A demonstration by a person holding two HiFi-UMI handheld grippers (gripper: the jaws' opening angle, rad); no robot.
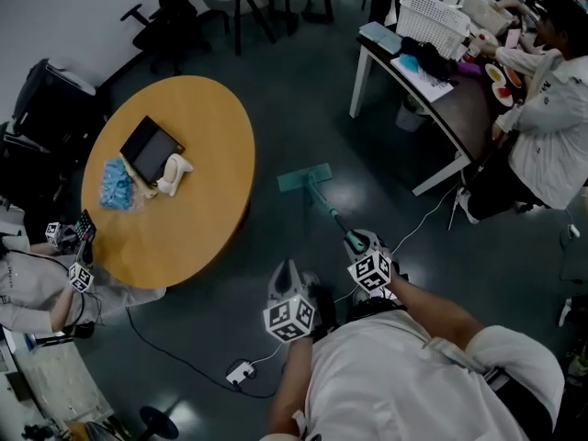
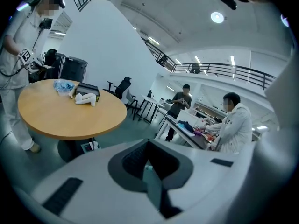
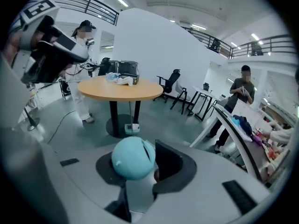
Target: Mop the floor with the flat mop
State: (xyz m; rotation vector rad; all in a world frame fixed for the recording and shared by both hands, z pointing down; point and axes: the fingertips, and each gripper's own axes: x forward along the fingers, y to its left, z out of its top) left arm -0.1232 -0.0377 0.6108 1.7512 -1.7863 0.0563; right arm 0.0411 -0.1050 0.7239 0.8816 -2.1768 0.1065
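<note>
The flat mop's teal head (image 1: 304, 179) lies flat on the dark floor between the round table and the desk. Its handle (image 1: 329, 211) slants back toward me. My right gripper (image 1: 360, 243) is shut on the handle's top end, whose round teal cap (image 3: 133, 158) fills the gap between the jaws in the right gripper view. My left gripper (image 1: 288, 271) hangs to the left of the handle and apart from it. Its jaws stand together with only a narrow slit between them (image 2: 150, 167), and I see nothing held there.
A round wooden table (image 1: 211, 127) with a tablet and a blue bag stands at the left. A white desk (image 1: 432, 118) with a seated person (image 1: 560, 127) is at the right. A power strip (image 1: 241, 371) and cables lie near my feet. Another person (image 1: 28, 288) stands at far left.
</note>
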